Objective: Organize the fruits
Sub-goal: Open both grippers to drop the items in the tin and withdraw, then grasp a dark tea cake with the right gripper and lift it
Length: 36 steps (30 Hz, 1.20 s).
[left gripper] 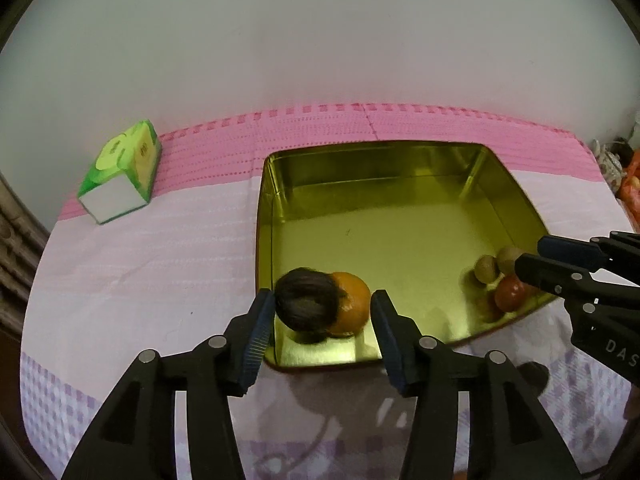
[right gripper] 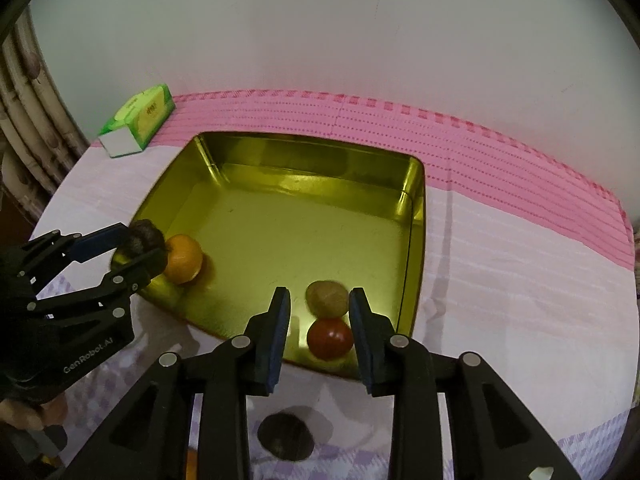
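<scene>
A gold tin [left gripper: 400,240] is seen on a pink-and-white cloth [left gripper: 160,260], w/ all places given rel. to the tin.

At the tin's near-left corner an orange [left gripper: 352,300] is seen on the floor, w/ a dark fruit [left gripper: 308,300] touching its left side. The left gripper [left gripper: 320,320] is spread wide around both; the dark fruit is touched by the left pad, while a gap is left btwn the orange and the right pad. In the right wrist view the dark fruit [right gripper: 146,240] looks raised over the tin's rim, but whether it is gripped or resting can't be told.

At the near-right corner a red fruit [right gripper: 330,338] lies against the near wall, w/ a brownish-green fruit [right gripper: 327,298] touching it just behind. In the left view two such brownish fruits [left gripper: 498,266] are made out there. The right gripper [right gripper: 320,328] is held open, its pads either side of this pair w/out touching.

Outside the tin, another dark fruit [right gripper: 286,440] is seen on the cloth just beyond the near wall, under the right gripper's frame. A green tissue box [left gripper: 120,172] lies well off the far-left corner, by the wall [left gripper: 320,40]. The tin's middle and far half are bare.
</scene>
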{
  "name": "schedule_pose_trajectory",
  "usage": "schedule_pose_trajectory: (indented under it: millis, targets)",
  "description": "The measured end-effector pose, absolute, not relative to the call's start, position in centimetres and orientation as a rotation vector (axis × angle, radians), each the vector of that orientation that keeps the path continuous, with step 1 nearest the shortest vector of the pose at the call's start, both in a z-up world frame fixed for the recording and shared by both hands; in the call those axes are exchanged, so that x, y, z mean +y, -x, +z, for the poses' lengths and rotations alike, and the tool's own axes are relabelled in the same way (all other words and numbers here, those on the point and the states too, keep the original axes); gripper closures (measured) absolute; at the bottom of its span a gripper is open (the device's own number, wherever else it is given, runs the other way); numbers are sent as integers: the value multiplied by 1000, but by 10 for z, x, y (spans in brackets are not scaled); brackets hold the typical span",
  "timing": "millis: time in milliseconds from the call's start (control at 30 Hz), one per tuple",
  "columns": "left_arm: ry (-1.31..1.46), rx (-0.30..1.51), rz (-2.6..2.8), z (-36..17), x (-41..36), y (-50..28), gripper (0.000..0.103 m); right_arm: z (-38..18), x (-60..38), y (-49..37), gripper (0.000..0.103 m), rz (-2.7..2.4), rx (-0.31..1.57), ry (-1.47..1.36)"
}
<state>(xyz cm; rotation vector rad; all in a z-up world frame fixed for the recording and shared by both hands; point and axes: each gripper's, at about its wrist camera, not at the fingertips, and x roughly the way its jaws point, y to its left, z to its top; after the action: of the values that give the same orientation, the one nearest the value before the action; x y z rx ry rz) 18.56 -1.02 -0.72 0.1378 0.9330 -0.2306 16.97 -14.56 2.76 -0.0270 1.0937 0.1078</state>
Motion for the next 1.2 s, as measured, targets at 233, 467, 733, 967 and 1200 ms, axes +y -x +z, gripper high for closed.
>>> schedule_pose_trajectory:
  millis: [233,467,733,967,1200]
  targets:
    - [-153,908,-226,8,-10,-147,52,43,-145,-136,74,102,1071,21]
    - [-157,931,-217,5,4,-96,52,47,-132,-78,74,127,1081,17]
    - [-155,1012,-196,-19,28,-32,52,21,-97,-14,74,198,1168,13]
    - [-152,1008,-198,-19,38,3,52,11,-76,15,74,232,1192,26]
    - [-135,1001,-192,-19,42,18,52,6,-58,26,74,255,1206,72]
